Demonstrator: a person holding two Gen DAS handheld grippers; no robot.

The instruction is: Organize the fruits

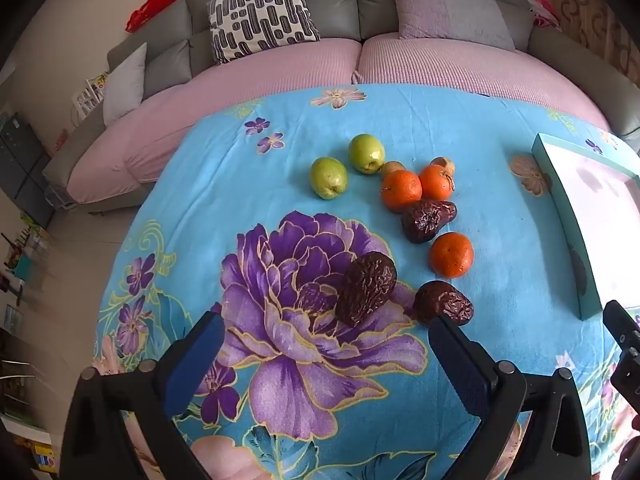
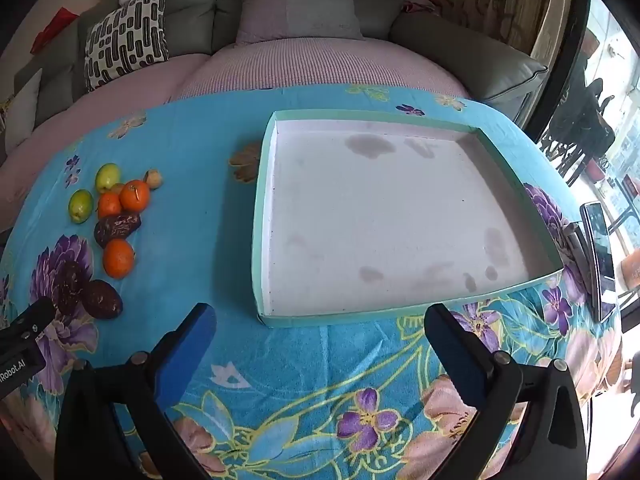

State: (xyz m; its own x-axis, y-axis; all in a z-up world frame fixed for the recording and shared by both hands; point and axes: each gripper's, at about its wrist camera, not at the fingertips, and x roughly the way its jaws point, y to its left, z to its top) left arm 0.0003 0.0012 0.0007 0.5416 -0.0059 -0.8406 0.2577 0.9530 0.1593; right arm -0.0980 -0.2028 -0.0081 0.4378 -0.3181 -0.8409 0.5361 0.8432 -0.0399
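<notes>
Both the left gripper and right gripper hang spread wide and empty above the table, the fruits loose near its middle and the tray bare beside them, seemingly awaiting sorting.

The only readable text is the cut-off "Robot.AI" printed in white on the left gripper.
</notes>
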